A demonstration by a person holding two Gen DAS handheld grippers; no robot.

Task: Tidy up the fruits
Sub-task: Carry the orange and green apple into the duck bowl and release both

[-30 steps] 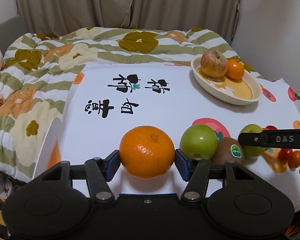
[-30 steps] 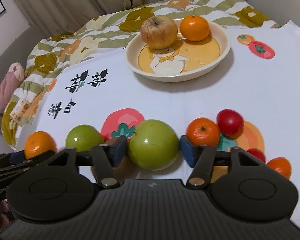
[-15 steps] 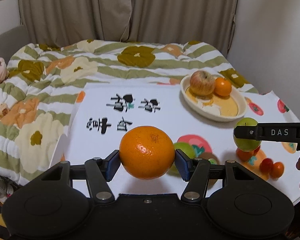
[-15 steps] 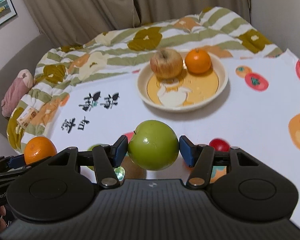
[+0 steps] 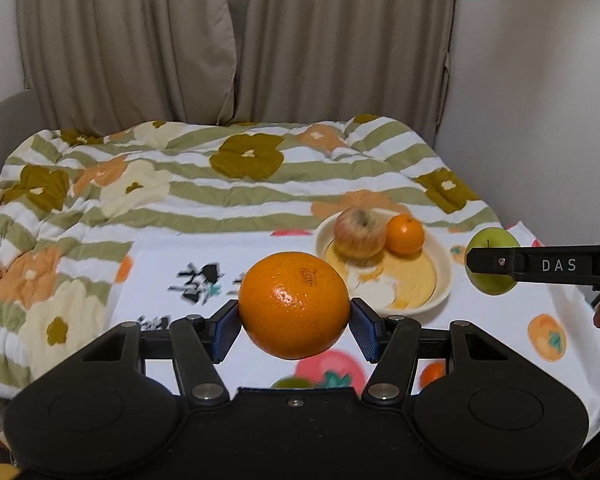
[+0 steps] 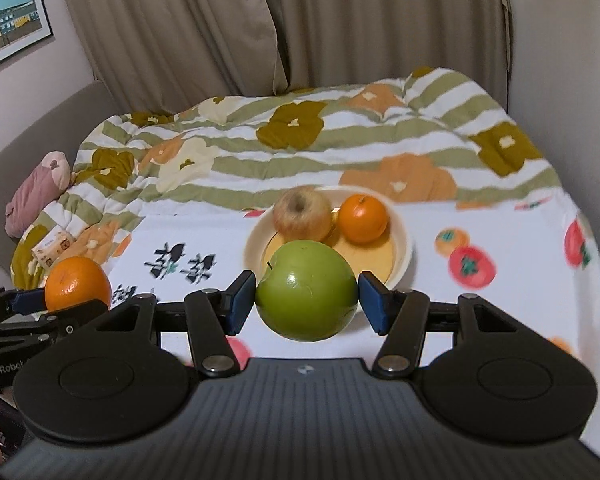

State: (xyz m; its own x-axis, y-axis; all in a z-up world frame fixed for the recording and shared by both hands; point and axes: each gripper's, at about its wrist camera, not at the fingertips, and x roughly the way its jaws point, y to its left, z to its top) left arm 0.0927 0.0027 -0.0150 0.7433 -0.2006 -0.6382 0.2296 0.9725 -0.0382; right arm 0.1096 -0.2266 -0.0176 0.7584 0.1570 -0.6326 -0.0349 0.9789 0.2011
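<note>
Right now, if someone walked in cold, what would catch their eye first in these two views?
The orange clamped in the left gripper fills the middle of the left view, held off the cloth. The green apple sits the same way in the right gripper. Behind both, the bowl on the white cloth holds a red apple and a small orange side by side.

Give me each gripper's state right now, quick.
Left gripper: closed on the large orange.
Right gripper: closed on the green apple.
</note>
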